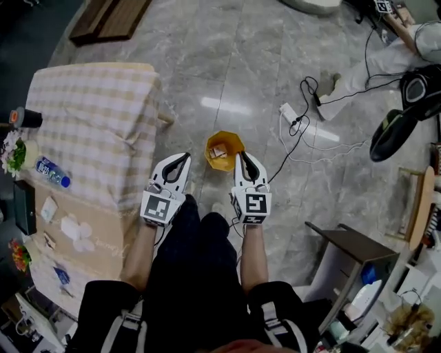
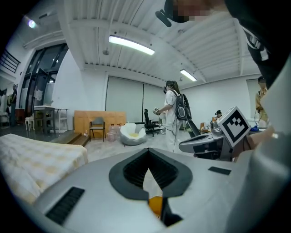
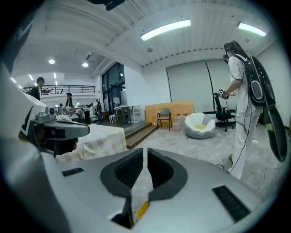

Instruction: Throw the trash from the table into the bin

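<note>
An orange bin [image 1: 224,150] stands on the grey floor in front of me with crumpled trash inside. My left gripper [image 1: 185,157] hangs just left of it and my right gripper [image 1: 241,157] just right, both well above the floor. In the left gripper view the left gripper [image 2: 148,152] has its tips touching, nothing between them, and the bin [image 2: 155,205] shows below. The right gripper [image 3: 144,152] shows only a thin slit, also empty, with the bin [image 3: 142,210] under it. At my left, the checked-cloth table [image 1: 96,117] carries white tissues [image 1: 76,231] and a water bottle [image 1: 52,172].
A power strip with trailing cables [image 1: 289,114] lies on the floor beyond the bin. A dark side table [image 1: 344,245] stands at my right. A person in white [image 3: 241,104] stands close on the right. A white beanbag [image 2: 132,134] and wooden steps [image 1: 110,17] lie further off.
</note>
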`<state>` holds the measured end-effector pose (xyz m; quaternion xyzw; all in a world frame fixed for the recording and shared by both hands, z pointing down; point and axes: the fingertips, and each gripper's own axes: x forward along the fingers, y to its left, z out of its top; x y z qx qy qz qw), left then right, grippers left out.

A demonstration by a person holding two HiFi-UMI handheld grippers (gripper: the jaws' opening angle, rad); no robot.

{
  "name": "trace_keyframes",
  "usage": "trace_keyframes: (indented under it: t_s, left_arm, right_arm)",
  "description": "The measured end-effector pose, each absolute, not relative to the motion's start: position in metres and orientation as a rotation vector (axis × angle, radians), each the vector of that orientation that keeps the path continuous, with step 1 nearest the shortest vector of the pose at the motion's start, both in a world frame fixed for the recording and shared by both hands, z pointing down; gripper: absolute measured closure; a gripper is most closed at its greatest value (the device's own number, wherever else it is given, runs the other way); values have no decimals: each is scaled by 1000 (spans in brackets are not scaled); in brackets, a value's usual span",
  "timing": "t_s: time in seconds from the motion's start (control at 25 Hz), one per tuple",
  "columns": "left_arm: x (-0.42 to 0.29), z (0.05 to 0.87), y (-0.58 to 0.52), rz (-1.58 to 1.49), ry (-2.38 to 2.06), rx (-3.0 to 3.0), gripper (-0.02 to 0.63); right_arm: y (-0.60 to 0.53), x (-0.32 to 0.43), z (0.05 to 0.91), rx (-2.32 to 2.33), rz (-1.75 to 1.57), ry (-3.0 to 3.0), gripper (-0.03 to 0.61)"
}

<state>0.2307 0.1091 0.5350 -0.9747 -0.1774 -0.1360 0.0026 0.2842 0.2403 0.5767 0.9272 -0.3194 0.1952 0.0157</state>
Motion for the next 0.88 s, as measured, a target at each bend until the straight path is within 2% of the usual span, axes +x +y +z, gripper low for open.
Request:
trace_keyframes:
  t_s: [0.4, 0.88]
  left_arm:
    - [213, 437, 117, -363, -590, -3055, 611]
    - [204, 402, 120, -326, -610, -3083, 611]
  right_arm:
    - [239, 262, 460, 2916, 475, -1003, 568]
    - [240, 247, 429, 2910, 457, -1000, 571]
